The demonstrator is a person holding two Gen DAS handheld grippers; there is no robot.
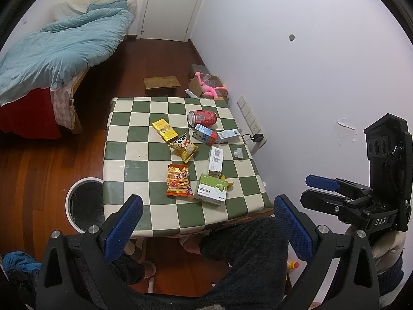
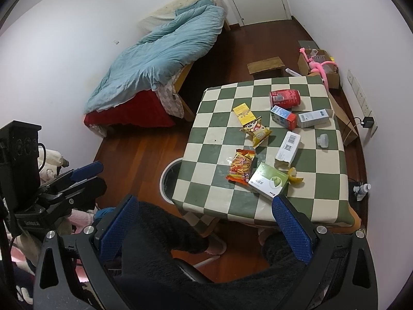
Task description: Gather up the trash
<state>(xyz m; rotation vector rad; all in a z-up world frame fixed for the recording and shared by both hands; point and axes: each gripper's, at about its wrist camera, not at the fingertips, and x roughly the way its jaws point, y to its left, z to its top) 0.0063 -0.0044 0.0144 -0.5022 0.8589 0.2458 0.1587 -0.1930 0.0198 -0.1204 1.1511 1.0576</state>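
Your left tool [image 1: 204, 228] and right tool [image 2: 205, 228] both gape wide, gripping nothing. Wrappers, boxes and a red can [image 1: 203, 118] litter the bench [image 1: 134, 155]; the bin [image 1: 82, 204] stands beside it.

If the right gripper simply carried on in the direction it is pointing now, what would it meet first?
Probably the near edge of the checked table, close to the green and white box. The right gripper is open and empty, held above the person's knees. Depth is hard to judge through the fisheye.

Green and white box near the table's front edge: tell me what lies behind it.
A banana peel pokes out behind the green and white box, beside the open end of a white barcode carton. How much peel the box covers is hidden.
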